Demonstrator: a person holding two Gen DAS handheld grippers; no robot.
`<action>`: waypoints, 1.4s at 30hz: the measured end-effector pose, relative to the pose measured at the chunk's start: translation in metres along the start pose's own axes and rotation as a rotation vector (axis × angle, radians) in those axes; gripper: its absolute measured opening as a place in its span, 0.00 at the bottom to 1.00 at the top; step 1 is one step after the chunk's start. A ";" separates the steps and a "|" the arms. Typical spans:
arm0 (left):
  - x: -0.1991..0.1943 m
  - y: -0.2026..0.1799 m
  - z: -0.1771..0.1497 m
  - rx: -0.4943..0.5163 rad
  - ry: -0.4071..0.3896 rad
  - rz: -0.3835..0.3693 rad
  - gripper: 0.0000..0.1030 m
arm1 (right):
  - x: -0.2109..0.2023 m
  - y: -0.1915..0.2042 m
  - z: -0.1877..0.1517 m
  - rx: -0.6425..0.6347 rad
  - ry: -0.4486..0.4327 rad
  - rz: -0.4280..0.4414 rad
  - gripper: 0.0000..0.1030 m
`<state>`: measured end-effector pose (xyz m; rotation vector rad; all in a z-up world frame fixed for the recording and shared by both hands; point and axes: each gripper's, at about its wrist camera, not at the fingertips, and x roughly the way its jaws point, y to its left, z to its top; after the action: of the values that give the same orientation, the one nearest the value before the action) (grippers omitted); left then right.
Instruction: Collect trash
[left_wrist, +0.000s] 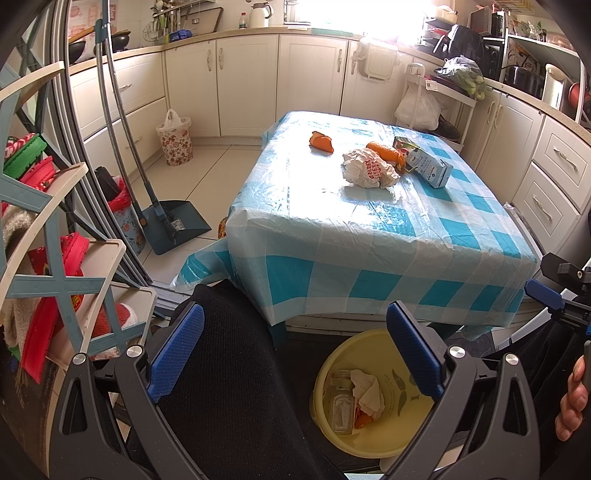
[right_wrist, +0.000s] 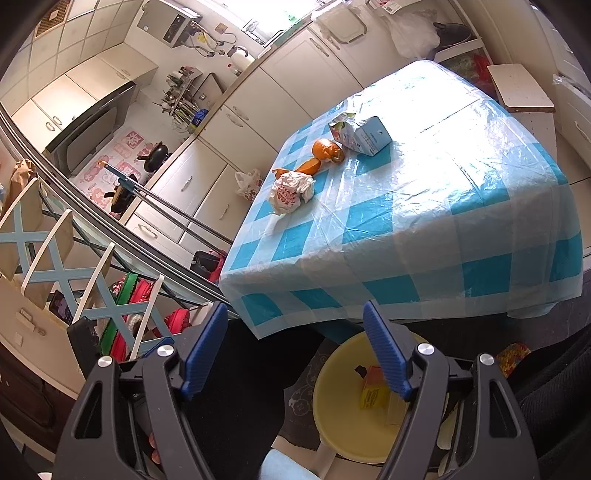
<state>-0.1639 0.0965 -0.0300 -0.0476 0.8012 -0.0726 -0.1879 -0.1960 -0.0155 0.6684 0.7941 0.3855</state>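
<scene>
We have trash left on the counter (left_wrist: 388, 229): a crumpled wrapper (left_wrist: 369, 169), a whole orange (left_wrist: 386, 151) just behind it, an orange peel (left_wrist: 322, 142) apart to the left, and a milk carton (left_wrist: 424, 162) lying on its side. The yellow bin (left_wrist: 373, 443) on the floor below already holds a small bottle, crumpled paper and a bit of peel, so we judge the job partly done. Our left claw (left_wrist: 295, 354) and right claw (right_wrist: 295, 350) both gape wide over the bin, holding nothing.
</scene>
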 end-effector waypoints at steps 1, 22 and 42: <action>-0.001 0.000 0.000 0.000 0.000 -0.004 0.93 | 0.001 0.001 0.001 0.002 -0.001 0.001 0.71; 0.024 0.004 0.031 -0.034 0.005 -0.055 0.93 | 0.093 0.021 0.115 -0.192 0.076 -0.073 0.71; 0.106 -0.031 0.110 0.003 0.029 -0.073 0.93 | 0.239 0.014 0.210 -0.306 0.118 -0.244 0.71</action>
<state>-0.0126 0.0590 -0.0272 -0.0730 0.8285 -0.1437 0.1256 -0.1382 -0.0233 0.2604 0.8953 0.3166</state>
